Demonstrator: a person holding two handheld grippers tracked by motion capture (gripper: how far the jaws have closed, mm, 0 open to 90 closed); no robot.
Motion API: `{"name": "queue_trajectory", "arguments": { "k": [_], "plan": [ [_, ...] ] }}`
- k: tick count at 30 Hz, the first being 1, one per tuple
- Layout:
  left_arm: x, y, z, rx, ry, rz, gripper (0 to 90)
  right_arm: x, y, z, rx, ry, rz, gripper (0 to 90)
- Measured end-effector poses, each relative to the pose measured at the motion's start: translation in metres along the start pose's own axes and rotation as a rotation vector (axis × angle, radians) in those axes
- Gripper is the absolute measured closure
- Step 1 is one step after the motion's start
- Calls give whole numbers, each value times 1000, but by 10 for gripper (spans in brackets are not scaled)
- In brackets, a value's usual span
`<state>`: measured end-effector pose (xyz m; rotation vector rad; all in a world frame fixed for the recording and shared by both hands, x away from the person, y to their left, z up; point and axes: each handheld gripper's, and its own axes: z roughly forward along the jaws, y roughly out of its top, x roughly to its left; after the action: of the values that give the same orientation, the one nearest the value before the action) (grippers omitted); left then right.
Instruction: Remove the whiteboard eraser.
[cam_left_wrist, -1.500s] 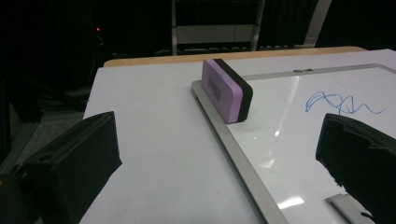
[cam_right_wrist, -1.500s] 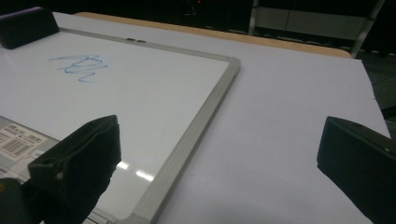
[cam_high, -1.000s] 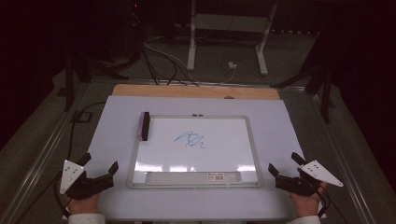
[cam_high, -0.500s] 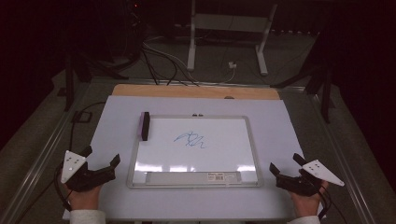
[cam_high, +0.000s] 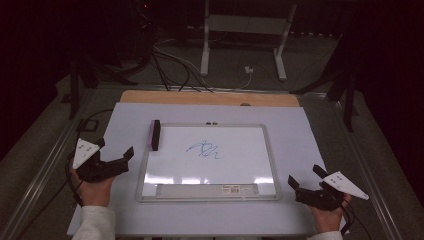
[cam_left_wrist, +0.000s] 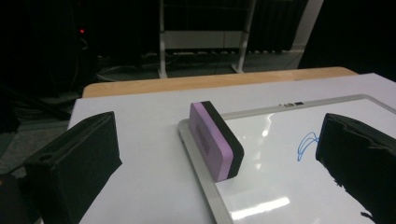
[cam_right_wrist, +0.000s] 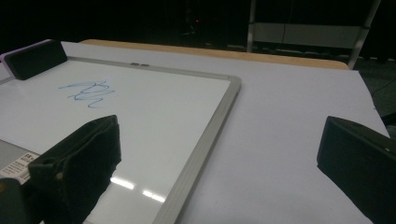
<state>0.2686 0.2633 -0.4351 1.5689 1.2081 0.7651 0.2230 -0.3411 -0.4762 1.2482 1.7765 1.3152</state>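
Your left gripper (cam_high: 120, 159) hovers with its jaws spread wide and empty, aimed at the whiteboard eraser (cam_left_wrist: 215, 139). In the left gripper view the eraser stands on its long edge between and beyond the jaws, purple back facing the left jaw and black felt facing the right jaw. It rests on the left frame rail of the whiteboard (cam_high: 270, 150), beyond the jaw tips and not yet touched.

Judged step: approach and grasp the eraser.
- Advance until both broad faces lie inside the jaws, then close squarely on them.
- Keep the right jaw clear of the blue scribble (cam_left_wrist: 307, 144), which sits just ahead of it.
- Expect the eraser to tip if one jaw contacts first.

Your right gripper (cam_high: 306, 183) rests on the counter (cam_right_wrist: 289, 121) beside the board's near right corner, jaws also wide apart and empty.
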Motion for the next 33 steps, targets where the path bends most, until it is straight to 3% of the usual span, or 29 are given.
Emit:
{"name": "queue_trajectory", "arguments": {
  "k": [14,23,33],
  "plan": [
    [3,24,38,26,-37,2,5,0,1,1,-4,-3,3,0],
    [7,26,60,54,-33,2,5,-3,1,-2,-12,-20,12,0],
    [11,26,79,60,-19,-25,5,-5,1,-4,-16,-28,23,0]
  ]
}}
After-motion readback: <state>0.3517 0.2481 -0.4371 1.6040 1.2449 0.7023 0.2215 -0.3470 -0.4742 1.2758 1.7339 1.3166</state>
